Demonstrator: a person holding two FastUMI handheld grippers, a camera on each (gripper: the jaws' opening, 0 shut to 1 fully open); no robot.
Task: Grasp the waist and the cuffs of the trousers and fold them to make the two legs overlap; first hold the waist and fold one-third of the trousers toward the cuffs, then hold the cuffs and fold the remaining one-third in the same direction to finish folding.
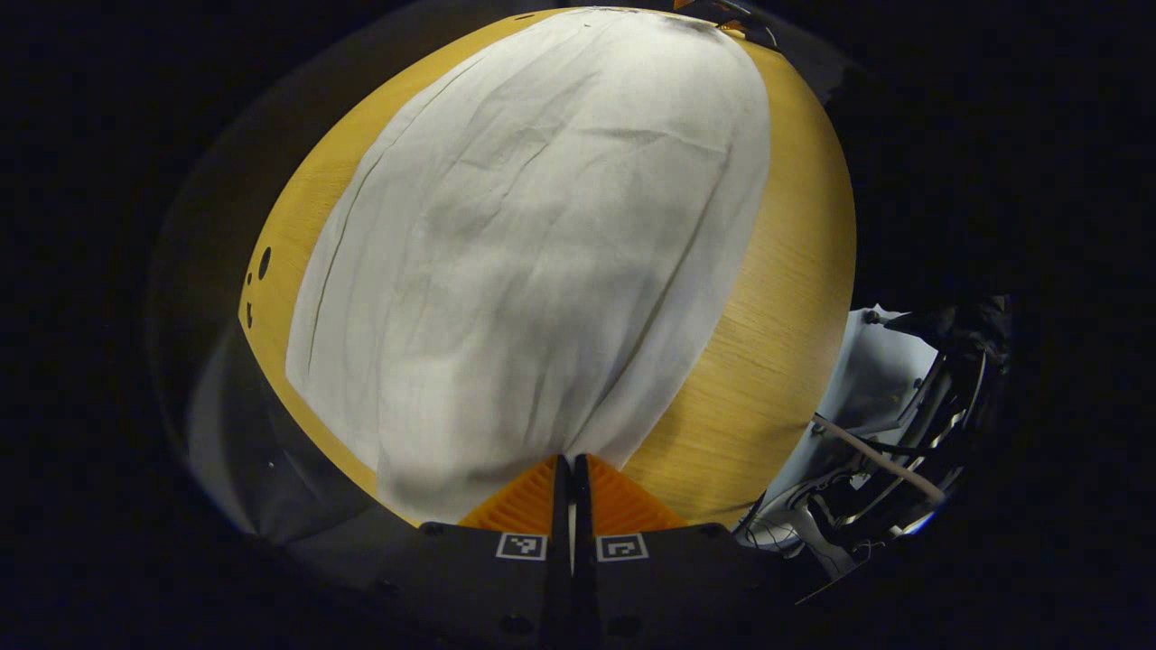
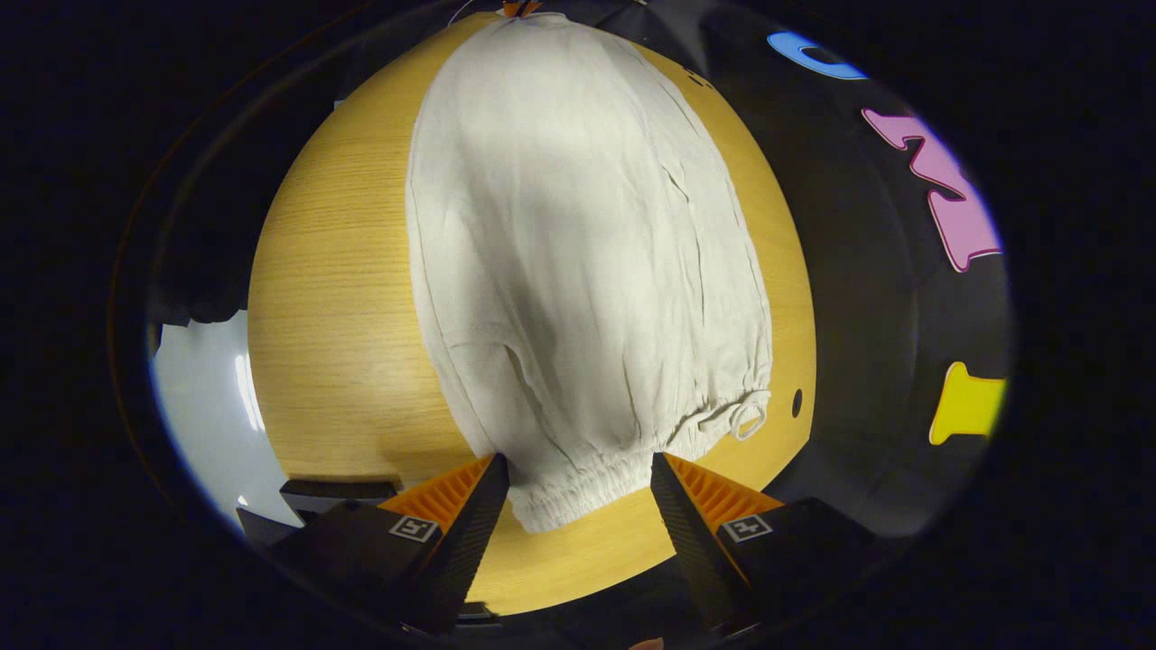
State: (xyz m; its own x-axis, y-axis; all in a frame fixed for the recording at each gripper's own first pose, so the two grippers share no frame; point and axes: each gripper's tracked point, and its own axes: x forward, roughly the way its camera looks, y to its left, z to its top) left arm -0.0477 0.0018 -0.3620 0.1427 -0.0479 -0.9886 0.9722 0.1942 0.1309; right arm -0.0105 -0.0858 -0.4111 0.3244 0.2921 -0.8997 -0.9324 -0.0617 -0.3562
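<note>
White trousers [image 1: 542, 244] lie flat along a wooden table [image 1: 777, 298], legs laid over each other. In the left gripper view my left gripper [image 1: 571, 460] is shut, its tips pinching the near cuff edge of the cloth. The right gripper view looks from the other end: the trousers [image 2: 578, 253] run away from me, and the gathered elastic waist [image 2: 578, 492] lies on the table [image 2: 334, 298] between the fingers of my right gripper [image 2: 578, 478]. That gripper is open and straddles the waistband. A drawstring loop [image 2: 748, 420] sticks out at the waist's right corner.
Small dark holes mark the tabletop [image 1: 264, 262] [image 2: 797, 402]. Off the table's right edge in the left gripper view stands a frame with cables [image 1: 885, 451]. A pale floor patch [image 2: 208, 379] lies past the table's left edge in the right gripper view.
</note>
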